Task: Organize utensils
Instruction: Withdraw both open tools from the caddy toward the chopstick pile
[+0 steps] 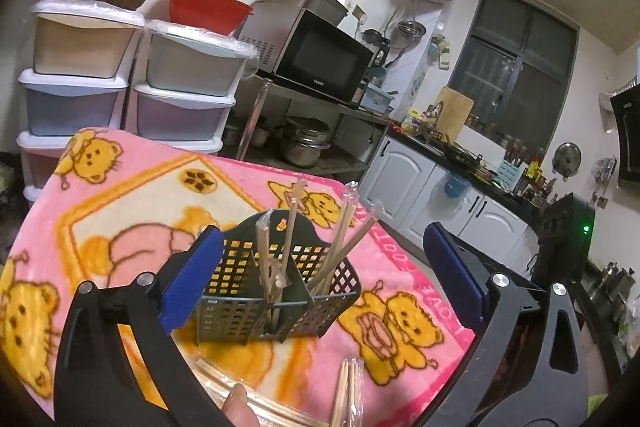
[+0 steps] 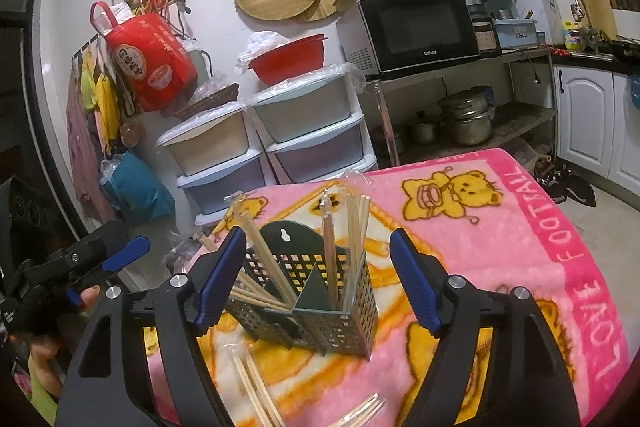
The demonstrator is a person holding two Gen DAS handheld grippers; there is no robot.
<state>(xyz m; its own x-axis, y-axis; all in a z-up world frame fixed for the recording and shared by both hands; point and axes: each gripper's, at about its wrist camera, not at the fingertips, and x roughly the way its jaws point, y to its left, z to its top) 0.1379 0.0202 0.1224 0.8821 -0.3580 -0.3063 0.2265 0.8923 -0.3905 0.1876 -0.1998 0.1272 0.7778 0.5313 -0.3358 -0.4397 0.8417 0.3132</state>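
chopsticks [image 1: 344, 247] are standing wrapped in the dark green utensil holder [image 1: 280, 287], which is sitting upright on the pink bear blanket [image 1: 120, 195] covering the desk. in the right wrist view the same holder [image 2: 308, 303] is showing its divider, with some sticks leaning left in one compartment and others standing nearly upright in the other. the left tool [image 1: 320, 279] is hovering in front of the holder with its blue pads wide apart, gripping nothing; its left pad is overlapping the holder's near corner, though whether it is touching is hard to say. the right tool [image 2: 316, 279] is also hanging open, its pads flanking the holder without closing on it. more wrapped chopsticks [image 2: 256, 391] are lying loose on the blanket just in front of the holder, and another bundle [image 2: 360, 415] is lying near the bottom edge. behind the desk, stacked plastic drawers [image 2: 316, 143] and a microwave [image 2: 420, 27] are standing against the wall.
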